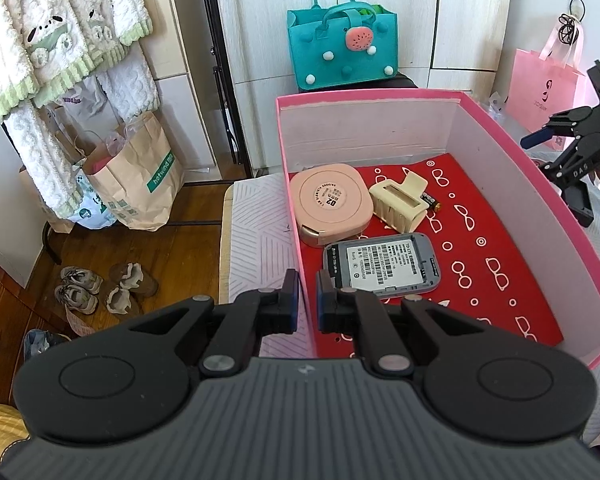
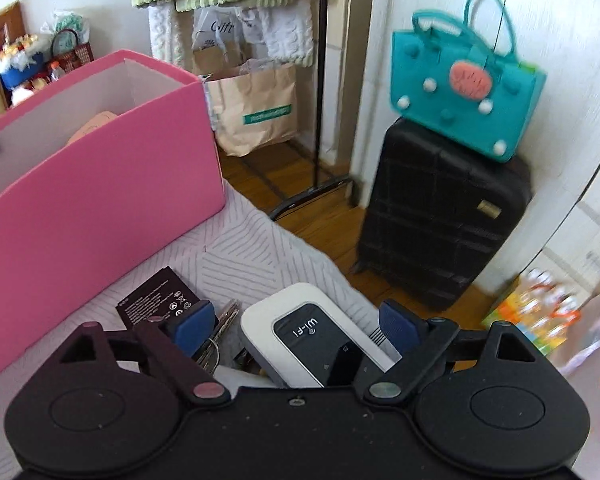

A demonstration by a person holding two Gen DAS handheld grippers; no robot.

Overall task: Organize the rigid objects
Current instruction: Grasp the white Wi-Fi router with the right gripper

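A pink box [image 1: 540,184] with a red patterned floor stands on the bed. Inside lie a pink round-cornered case [image 1: 332,208], a cream hair claw [image 1: 398,200], a small battery [image 1: 432,202] and a grey device body [image 1: 380,264], label side up. My left gripper [image 1: 307,304] straddles the box's left wall with a narrow gap and holds nothing. My right gripper [image 2: 300,326] is open, its fingers on either side of a white Wi-Fi cover [image 2: 312,336] on the bed. A black battery pack [image 2: 158,296] and keys [image 2: 220,332] lie beside it. The box also shows in the right wrist view [image 2: 100,208].
A teal felt bag [image 2: 468,96] sits on a black suitcase [image 2: 440,220] against the wall. Paper bags [image 1: 136,176] and shoes [image 1: 100,284] are on the wood floor left of the bed. A pink gift bag [image 1: 544,84] stands behind the box.
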